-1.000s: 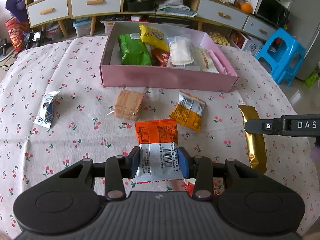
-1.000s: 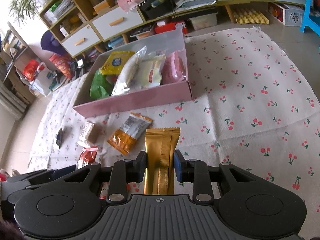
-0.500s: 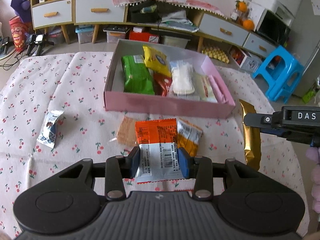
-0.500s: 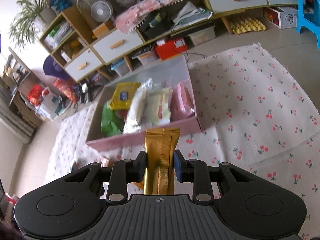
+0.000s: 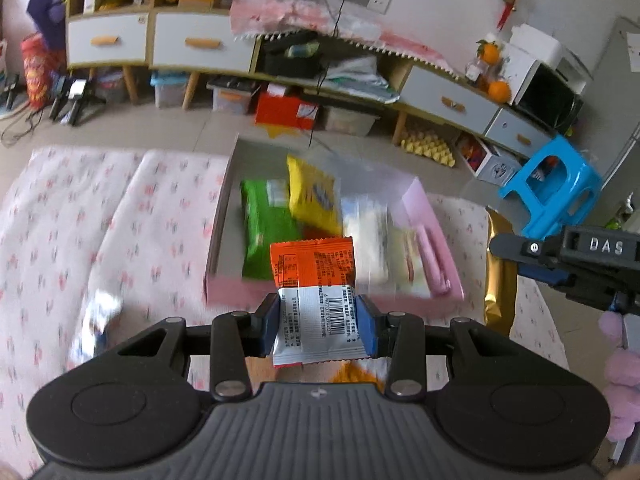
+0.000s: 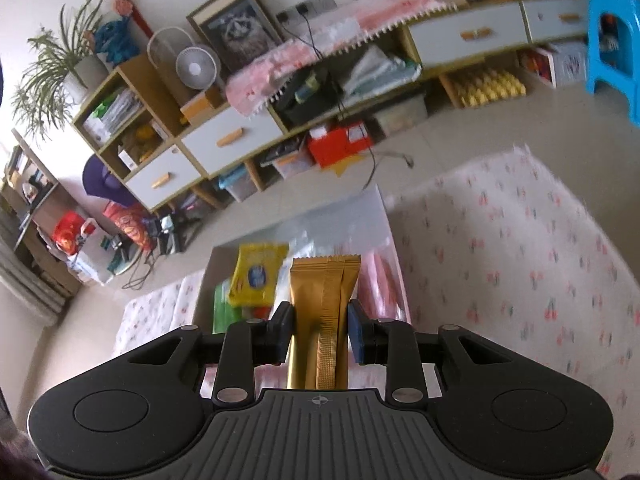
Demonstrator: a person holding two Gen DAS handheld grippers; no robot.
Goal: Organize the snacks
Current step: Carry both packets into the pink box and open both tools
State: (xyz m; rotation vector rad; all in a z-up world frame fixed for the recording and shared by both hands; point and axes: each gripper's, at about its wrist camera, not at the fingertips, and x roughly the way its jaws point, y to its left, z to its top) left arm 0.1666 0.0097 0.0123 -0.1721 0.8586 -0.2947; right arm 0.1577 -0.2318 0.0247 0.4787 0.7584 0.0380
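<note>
My left gripper (image 5: 318,326) is shut on an orange and white snack packet (image 5: 316,280), held up in front of the pink box (image 5: 336,302). In the box lie a green packet (image 5: 268,224), a yellow packet (image 5: 314,196), pale packets and a pink one (image 5: 434,256). My right gripper (image 6: 320,334) is shut on a long gold packet (image 6: 322,312) and hangs over the near side of the pink box (image 6: 384,228). In the left wrist view the right gripper (image 5: 516,250) with the gold packet (image 5: 500,280) hangs at the box's right end.
A cherry-print cloth (image 5: 80,216) covers the low table. A small silver packet (image 5: 94,320) lies blurred at the left, and an orange-yellow one (image 5: 352,374) shows under my left gripper. Beyond stand a sideboard with drawers (image 5: 192,44) and a blue stool (image 5: 550,184).
Both grippers have risen and moved toward the pink box with their packets. The loose snacks on the cloth have slid down under the left gripper.
</note>
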